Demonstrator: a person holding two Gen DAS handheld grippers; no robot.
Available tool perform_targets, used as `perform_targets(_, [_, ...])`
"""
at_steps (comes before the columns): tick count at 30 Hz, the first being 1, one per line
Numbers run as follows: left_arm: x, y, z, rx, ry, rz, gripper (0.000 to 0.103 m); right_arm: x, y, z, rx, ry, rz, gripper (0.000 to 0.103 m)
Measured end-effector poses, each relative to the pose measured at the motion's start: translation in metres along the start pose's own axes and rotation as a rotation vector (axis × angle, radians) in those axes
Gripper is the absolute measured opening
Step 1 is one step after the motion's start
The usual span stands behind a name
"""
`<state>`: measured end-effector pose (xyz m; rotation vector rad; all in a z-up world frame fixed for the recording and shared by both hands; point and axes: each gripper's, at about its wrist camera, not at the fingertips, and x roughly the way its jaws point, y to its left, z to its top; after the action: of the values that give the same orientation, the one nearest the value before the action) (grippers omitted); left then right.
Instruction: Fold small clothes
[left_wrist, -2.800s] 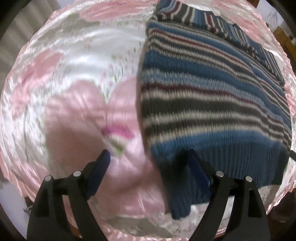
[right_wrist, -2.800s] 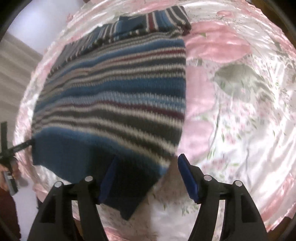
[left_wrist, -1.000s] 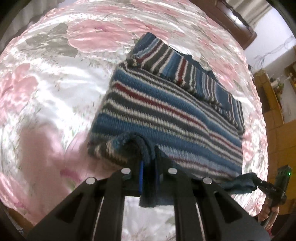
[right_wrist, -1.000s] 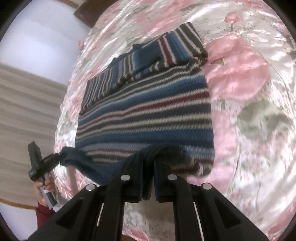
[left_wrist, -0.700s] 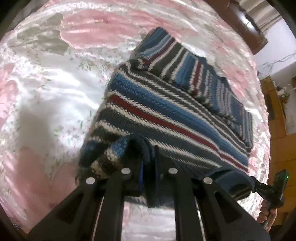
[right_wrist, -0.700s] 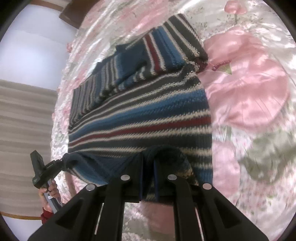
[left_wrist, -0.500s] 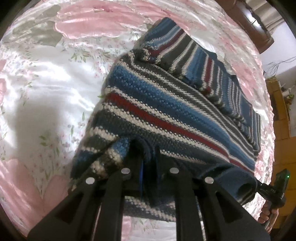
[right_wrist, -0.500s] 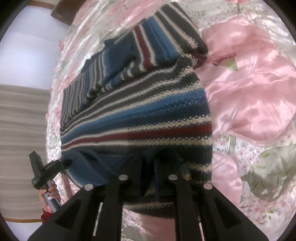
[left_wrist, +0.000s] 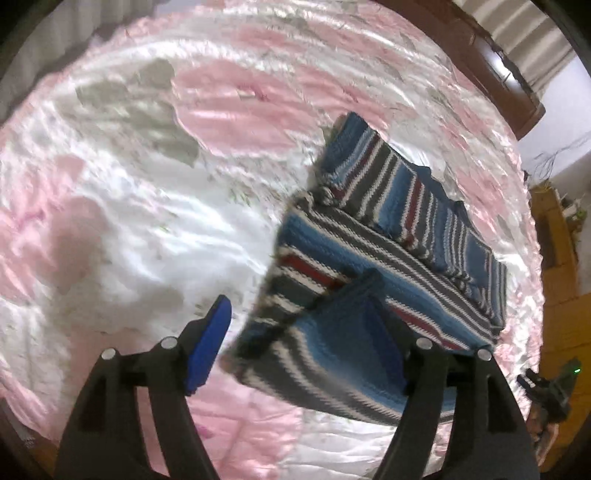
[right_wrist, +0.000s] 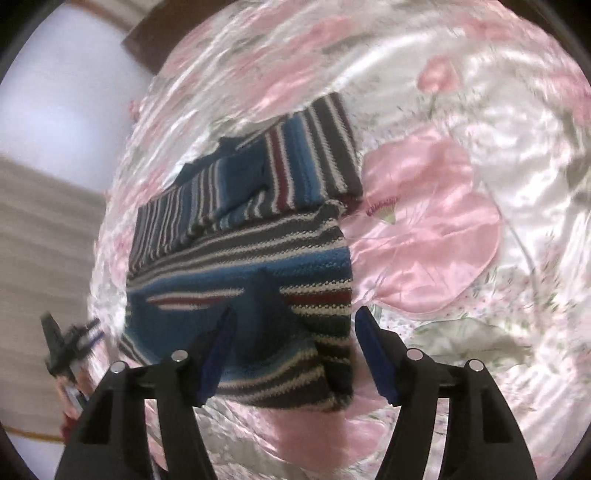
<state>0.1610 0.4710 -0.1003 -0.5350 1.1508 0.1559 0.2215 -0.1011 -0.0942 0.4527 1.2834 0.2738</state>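
Left claw (left_wrist: 306, 343) and right claw (right_wrist: 293, 349), both spread wide and gripping nothing, poised over the near hem of the striped sweater (right_wrist: 240, 236). The sweater lies on the pink floral bedspread (right_wrist: 461, 184), well in from the bed's edges, its lower part doubled up over the body and its sleeves folded across the far end.
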Motion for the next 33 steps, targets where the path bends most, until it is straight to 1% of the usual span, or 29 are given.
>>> perform_targets(2, [-0.001,-0.009,0.0,0.059,-0.001,0.016,0.073,0.0,0.011,-0.003,-0.05,0.007,-0.017,0.067])
perform_targets(4, [0.005,-0.022,0.0,0.122,0.014,0.02,0.074,0.007,0.023,-0.004,-0.092,0.025,-0.024,0.067])
perform_targets(6, [0.017,-0.039,0.001,0.191,0.044,0.016,0.076,0.015,0.032,-0.005,-0.118,0.039,-0.032,0.067])
perform_targets(11, [0.049,-0.064,0.001,0.346,0.093,0.039,0.076,0.038,0.044,-0.003,-0.164,0.078,-0.034,0.071])
perform_targets(14, [0.066,-0.075,0.002,0.434,0.109,0.064,0.076,0.051,0.046,0.001,-0.178,0.1,-0.044,0.072])
perform_targets(16, [0.076,-0.08,0.003,0.481,0.123,0.069,0.076,0.058,0.047,0.003,-0.19,0.112,-0.044,0.075])
perform_targets(17, [0.082,-0.081,0.003,0.497,0.136,0.06,0.076,0.062,0.047,0.004,-0.202,0.118,-0.042,0.076])
perform_targets(19, [0.092,-0.082,0.005,0.505,0.171,0.046,0.075,0.069,0.049,0.008,-0.225,0.132,-0.048,0.079])
perform_targets(21, [0.099,-0.082,0.005,0.503,0.205,0.02,0.053,0.077,0.051,0.011,-0.247,0.146,-0.048,0.079])
perform_targets(22, [0.104,-0.081,0.004,0.5,0.226,0.012,0.037,0.083,0.052,0.014,-0.259,0.158,-0.047,0.079])
perform_targets(23, [0.107,-0.081,0.003,0.502,0.23,0.023,0.034,0.087,0.053,0.015,-0.269,0.168,-0.048,0.079])
perform_targets(24, [0.11,-0.08,0.002,0.51,0.229,0.024,0.032,0.092,0.054,0.017,-0.279,0.179,-0.05,0.08])
perform_targets(25, [0.111,-0.08,0.001,0.514,0.231,0.017,0.026,0.099,0.056,0.017,-0.293,0.192,-0.055,0.081])
perform_targets(27, [0.111,-0.079,0.0,0.515,0.226,0.008,0.021,0.108,0.056,0.019,-0.308,0.208,-0.063,0.082])
perform_targets(29, [0.108,-0.078,0.0,0.515,0.218,-0.011,0.012,0.118,0.055,0.02,-0.32,0.236,-0.057,0.083])
perform_targets(30, [0.106,-0.076,0.0,0.509,0.213,-0.024,0.009,0.122,0.055,0.019,-0.324,0.245,-0.059,0.083])
perform_targets(33, [0.098,-0.072,-0.002,0.49,0.191,-0.044,0.009,0.131,0.054,0.015,-0.35,0.251,-0.076,0.083])
